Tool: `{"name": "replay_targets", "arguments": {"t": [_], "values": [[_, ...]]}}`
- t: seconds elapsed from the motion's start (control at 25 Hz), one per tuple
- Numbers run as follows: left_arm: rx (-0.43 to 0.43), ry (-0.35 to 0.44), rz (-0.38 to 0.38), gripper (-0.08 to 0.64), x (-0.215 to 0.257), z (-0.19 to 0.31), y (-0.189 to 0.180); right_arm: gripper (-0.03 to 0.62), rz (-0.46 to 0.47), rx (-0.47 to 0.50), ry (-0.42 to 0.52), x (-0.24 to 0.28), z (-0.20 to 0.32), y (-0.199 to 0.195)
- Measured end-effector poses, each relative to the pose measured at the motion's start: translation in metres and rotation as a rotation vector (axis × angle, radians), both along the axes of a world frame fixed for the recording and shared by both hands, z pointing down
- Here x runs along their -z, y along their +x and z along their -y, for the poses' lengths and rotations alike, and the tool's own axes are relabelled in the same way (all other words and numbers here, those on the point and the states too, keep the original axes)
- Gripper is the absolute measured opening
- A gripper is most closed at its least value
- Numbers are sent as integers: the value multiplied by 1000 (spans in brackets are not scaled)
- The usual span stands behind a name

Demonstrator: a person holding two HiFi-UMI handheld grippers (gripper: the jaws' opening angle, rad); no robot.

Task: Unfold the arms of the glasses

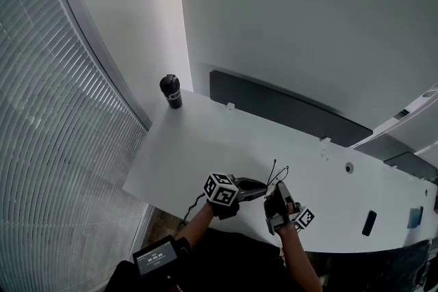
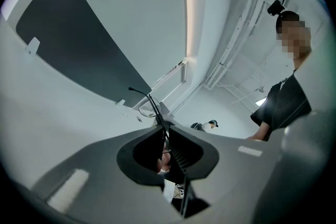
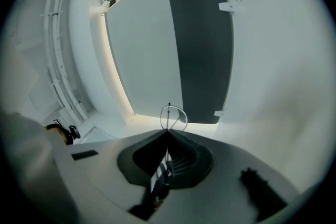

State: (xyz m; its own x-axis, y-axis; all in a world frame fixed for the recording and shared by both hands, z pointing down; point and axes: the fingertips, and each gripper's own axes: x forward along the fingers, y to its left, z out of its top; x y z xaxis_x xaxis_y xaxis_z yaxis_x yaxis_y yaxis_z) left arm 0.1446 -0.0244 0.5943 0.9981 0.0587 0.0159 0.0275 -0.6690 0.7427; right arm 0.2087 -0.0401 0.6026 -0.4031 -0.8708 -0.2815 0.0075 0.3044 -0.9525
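Note:
Thin wire-framed glasses (image 1: 277, 176) hang just above the white table (image 1: 205, 154), near its front edge, held between my two grippers. My left gripper (image 1: 263, 187) comes in from the left; in its own view its jaws (image 2: 161, 126) are shut on a slim dark arm (image 2: 149, 102) that rises past the tips, with a lens ring (image 2: 146, 110) beside it. My right gripper (image 1: 279, 195) sits close on the right. In the right gripper view the jaws (image 3: 168, 132) are shut on the frame, and one lens ring (image 3: 174, 117) stands just beyond the tips.
A black bottle (image 1: 171, 91) stands at the table's far left corner. A dark panel (image 1: 287, 109) runs along the back edge. A small dark flat object (image 1: 369, 223) lies at the right. Window blinds (image 1: 55, 147) fill the left. A person (image 2: 286, 102) stands off to the side.

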Motion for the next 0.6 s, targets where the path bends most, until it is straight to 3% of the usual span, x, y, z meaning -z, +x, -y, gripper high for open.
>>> {"name": "replay_targets", "arguments": {"t": [0.6], "values": [[89, -54, -62, 18, 8, 20, -13, 9, 21, -28, 13, 3, -1, 6]]}}
